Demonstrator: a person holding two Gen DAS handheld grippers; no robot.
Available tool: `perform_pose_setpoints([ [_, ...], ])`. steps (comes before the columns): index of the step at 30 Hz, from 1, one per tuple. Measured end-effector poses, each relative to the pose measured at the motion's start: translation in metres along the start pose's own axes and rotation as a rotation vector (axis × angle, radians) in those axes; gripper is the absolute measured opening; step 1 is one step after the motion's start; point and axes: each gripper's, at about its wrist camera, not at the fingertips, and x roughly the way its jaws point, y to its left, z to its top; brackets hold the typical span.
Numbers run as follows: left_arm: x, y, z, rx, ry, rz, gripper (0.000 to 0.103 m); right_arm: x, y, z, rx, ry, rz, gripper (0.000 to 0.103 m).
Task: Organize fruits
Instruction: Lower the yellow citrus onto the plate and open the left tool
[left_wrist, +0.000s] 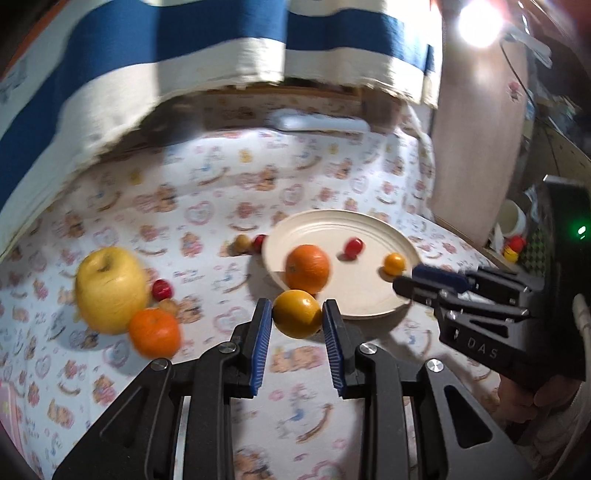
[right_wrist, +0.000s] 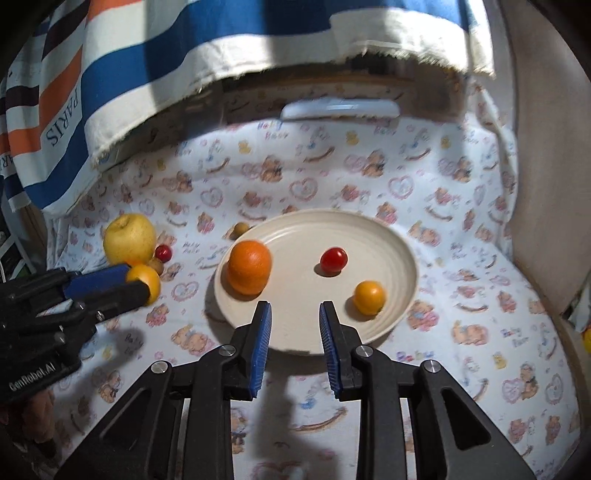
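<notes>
The left gripper (left_wrist: 297, 314) pinches a yellow-orange fruit (left_wrist: 297, 313) between its blue pads just outside the near rim of the cream plate (right_wrist: 402, 258), while the right gripper (right_wrist: 295, 317) hangs parted and empty over that rim, bare plate between the orange (right_wrist: 249, 266), cherry tomato (right_wrist: 333, 260) and small orange fruit (right_wrist: 369, 297).

Three fruits on plate (right_wrist: 399, 258), apple (right_wrist: 129, 238) left of plate

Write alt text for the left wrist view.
The left gripper clamps a yellow-orange citrus fruit just short of a cream plate holding an orange, a cherry tomato and a small orange fruit. A yellow apple and a mandarin lie left on the teddy-bear cloth.
</notes>
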Motion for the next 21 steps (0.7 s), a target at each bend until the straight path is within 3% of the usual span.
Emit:
perform_pose_setpoints([
  [4,0.021,-0.012,0.006,0.001,0.052,-0.066,0.027,-0.011,-0.008,0.005,0.022,-0.047,-0.038,0.028],
  [9,0.043,-0.022,0.013,0.012,0.084,-0.113,0.027,-0.012,-0.020,0.010,0.072,-0.045,-0.051,0.028],
  [17,0.061,-0.022,0.012,0.004,0.104,-0.123,0.027,-0.015,-0.019,0.012,0.051,-0.063,-0.077,0.029],
  [21,0.061,-0.023,0.011,0.017,0.088,-0.126,0.027,-0.014,-0.025,0.014,0.071,-0.058,-0.085,0.034],
])
